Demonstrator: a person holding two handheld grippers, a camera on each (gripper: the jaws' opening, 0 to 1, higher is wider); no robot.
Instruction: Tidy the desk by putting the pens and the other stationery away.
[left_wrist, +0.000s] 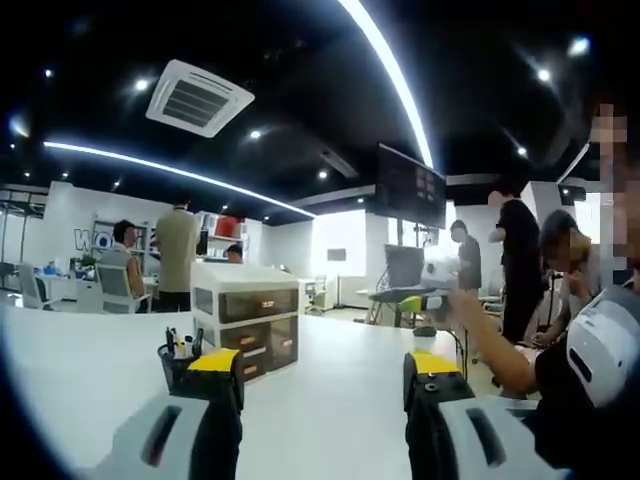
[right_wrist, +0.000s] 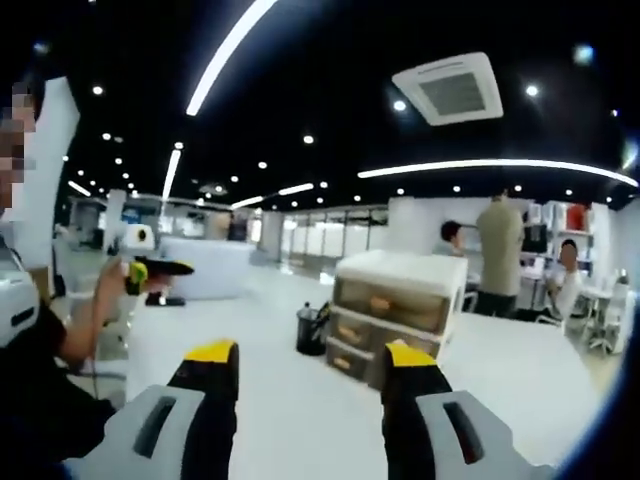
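A black mesh pen cup (left_wrist: 180, 358) stands on the smooth white desk (left_wrist: 90, 370), holding a cluster of pens (left_wrist: 178, 342) whose tips poke above its rim. In the left gripper view it sits at about eight o'clock, just above the left jaw's yellow tip; in the right gripper view the same cup (right_wrist: 311, 330) shows near centre, between the jaw tips and above them. Just beside it stands a boxy drawer unit (left_wrist: 247, 316) with a white frame, a flat white top and three translucent brownish drawers; in the right gripper view it lies at about three o'clock of the cup.

The left gripper (left_wrist: 326, 372) has its two black, yellow-capped jaws spread wide with nothing between them. The right gripper (right_wrist: 311, 358) likewise stands wide and empty over the desk.

At the desk's far edge a person's hand (right_wrist: 112, 285) holds a yellow-and-black tool (right_wrist: 150, 270). Beyond, people stand and sit at other white desks under a black ceiling with curved light strips and a square vent (left_wrist: 198, 98).
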